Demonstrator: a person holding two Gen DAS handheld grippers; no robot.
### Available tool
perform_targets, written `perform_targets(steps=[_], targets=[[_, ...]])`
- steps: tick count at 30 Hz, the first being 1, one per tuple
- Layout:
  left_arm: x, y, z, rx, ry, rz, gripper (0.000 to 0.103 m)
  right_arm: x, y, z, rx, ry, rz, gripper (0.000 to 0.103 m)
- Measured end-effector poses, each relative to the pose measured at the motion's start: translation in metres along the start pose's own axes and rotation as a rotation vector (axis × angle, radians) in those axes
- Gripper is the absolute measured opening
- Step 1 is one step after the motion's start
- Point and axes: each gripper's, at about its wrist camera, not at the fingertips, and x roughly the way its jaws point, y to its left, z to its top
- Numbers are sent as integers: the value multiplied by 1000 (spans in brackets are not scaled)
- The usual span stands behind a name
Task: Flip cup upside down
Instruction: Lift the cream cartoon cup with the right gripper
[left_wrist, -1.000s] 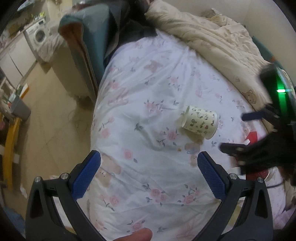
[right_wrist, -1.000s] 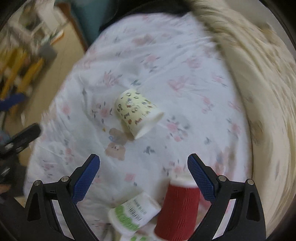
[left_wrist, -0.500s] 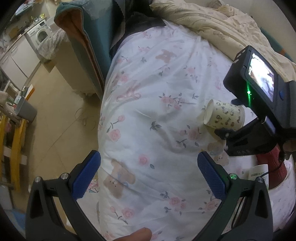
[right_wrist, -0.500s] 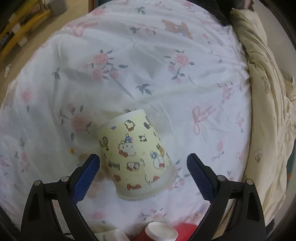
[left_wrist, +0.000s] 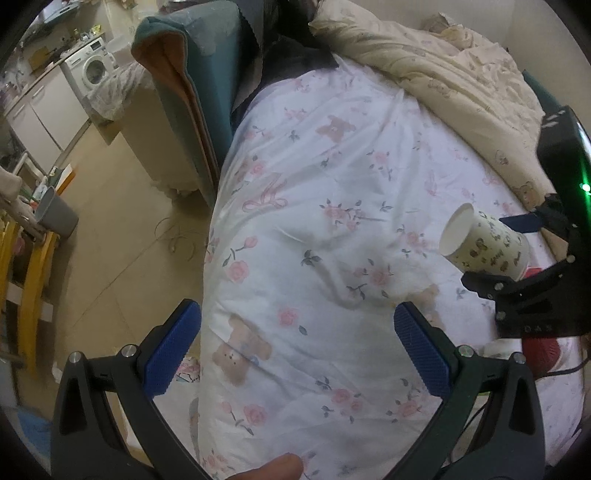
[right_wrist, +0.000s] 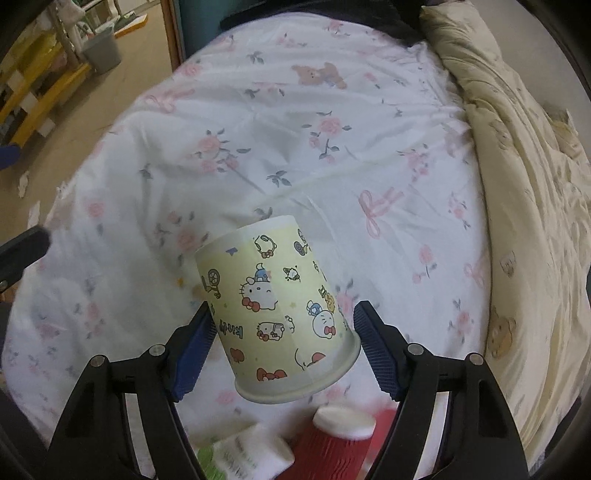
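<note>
A pale yellow paper cup (right_wrist: 273, 314) with cartoon cats is held between my right gripper's (right_wrist: 282, 345) blue pads, lifted off the floral bed sheet (right_wrist: 295, 140). It is tilted, with its base pointing away and its rim toward the camera. In the left wrist view the cup (left_wrist: 484, 243) hangs on its side in the air at the right, white base facing left, with the right gripper (left_wrist: 532, 258) closed around it. My left gripper (left_wrist: 297, 354) is open and empty above the near part of the sheet.
A red ribbed cup (right_wrist: 332, 446) and a white and green cup (right_wrist: 243, 454) lie on the sheet below the held cup. A beige quilt (right_wrist: 524, 155) runs along the right. The bed's left edge drops to the floor (left_wrist: 110, 236), where a grey bin (left_wrist: 55, 216) stands.
My right gripper has shut on the cup and lifted it off the sheet. The left gripper has stayed open and drifted slightly.
</note>
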Motion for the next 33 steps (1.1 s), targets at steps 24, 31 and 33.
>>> perform_targets(steps=[24, 31, 33], targets=[[-108, -12, -117, -47, -13, -136, 103, -127, 59, -167, 355, -161, 144, 77], [-117, -20, -165, -42, 15, -143, 103, -127, 86, -245, 531, -178, 223, 78], [-115, -24, -177, -39, 28, -142, 103, -123, 95, -259, 563, -178, 238, 78]])
